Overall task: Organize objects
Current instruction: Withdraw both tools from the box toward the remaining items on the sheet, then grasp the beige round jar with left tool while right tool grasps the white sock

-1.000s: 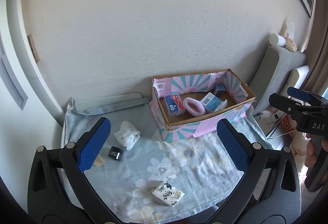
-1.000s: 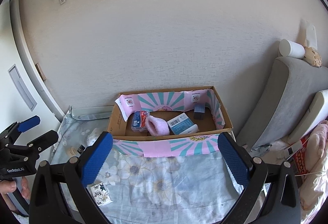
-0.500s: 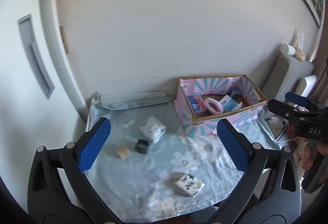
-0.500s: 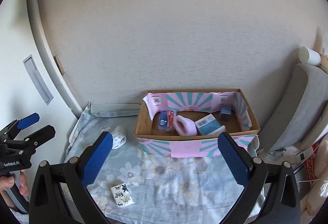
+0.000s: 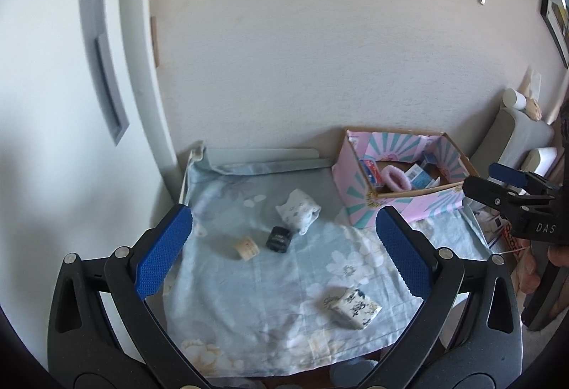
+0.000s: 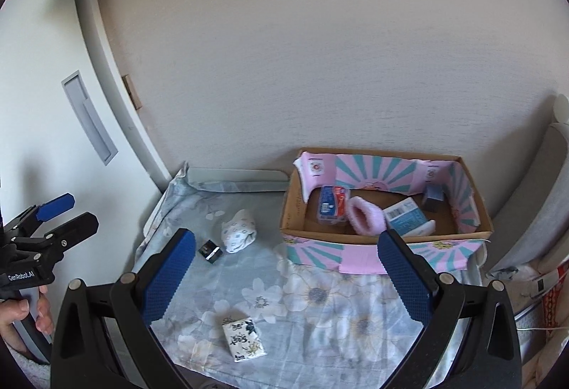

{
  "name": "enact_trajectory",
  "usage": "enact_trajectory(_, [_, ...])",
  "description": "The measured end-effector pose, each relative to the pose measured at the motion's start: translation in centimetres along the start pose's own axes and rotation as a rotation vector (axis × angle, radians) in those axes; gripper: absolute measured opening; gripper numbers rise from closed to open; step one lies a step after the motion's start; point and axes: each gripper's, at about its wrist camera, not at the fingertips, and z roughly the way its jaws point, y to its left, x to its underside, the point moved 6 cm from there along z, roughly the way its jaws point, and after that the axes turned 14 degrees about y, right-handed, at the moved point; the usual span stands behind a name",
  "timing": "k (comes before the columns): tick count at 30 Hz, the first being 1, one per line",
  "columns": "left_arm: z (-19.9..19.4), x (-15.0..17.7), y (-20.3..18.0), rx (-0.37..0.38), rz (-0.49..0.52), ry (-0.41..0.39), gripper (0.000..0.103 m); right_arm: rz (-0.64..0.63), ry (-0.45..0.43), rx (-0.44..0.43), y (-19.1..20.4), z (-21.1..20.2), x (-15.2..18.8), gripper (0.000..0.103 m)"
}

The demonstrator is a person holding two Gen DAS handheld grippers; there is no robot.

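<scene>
A pink-and-teal cardboard box (image 5: 377,207) (image 6: 355,257) stands at the back right of a table with a blue floral cloth (image 5: 284,282) (image 6: 313,318). It holds a fluffy pink item (image 6: 366,220), a red-blue pack (image 6: 332,206) and small cartons. Loose on the cloth lie a white patterned bundle (image 5: 298,211) (image 6: 238,235), a small black box (image 5: 279,239) (image 6: 209,251), a small beige block (image 5: 246,248) and a floral tissue pack (image 5: 354,309) (image 6: 244,339). My left gripper (image 5: 282,261) and right gripper (image 6: 290,277) are both open and empty, above the table's front.
A grey tray edge (image 5: 263,156) lies along the wall at the back. A white cabinet (image 5: 53,140) stands on the left. A grey cushion (image 6: 533,218) and clutter sit to the right of the table.
Both grippers pulled back and up and turned left. More of the table and the left cabinet came into view. No object moved.
</scene>
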Motion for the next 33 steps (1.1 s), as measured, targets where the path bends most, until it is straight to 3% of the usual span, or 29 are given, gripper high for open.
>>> enact_trajectory(8, [4.2,2.5,2.2,0.034,0.021,0.064,0.102,-0.080,0.046,-0.123,4.1,4.6,-0.7,0.102])
enact_trajectory(15, [10.8,4.1,3.7,0.060,0.067,0.126,0.091,-0.211,0.103,-0.126,7.8,10.1,-1.7,0.102])
enact_trajectory(22, [16.2,5.3,5.2,0.059,0.071,0.152,0.078,-0.152,0.175,-0.116,9.8,16.4,-1.4,0.095])
enact_trajectory(26, [18.5,5.6,5.4,0.060,0.087,0.162,0.075,-0.039,0.209,-0.063,9.0,19.6,-0.5,0.089])
enact_trajectory(33, [21.2,5.7,5.6,0.054,0.101,0.168,0.065,0.084,0.214,-0.044,7.8,22.5,-0.1,0.086])
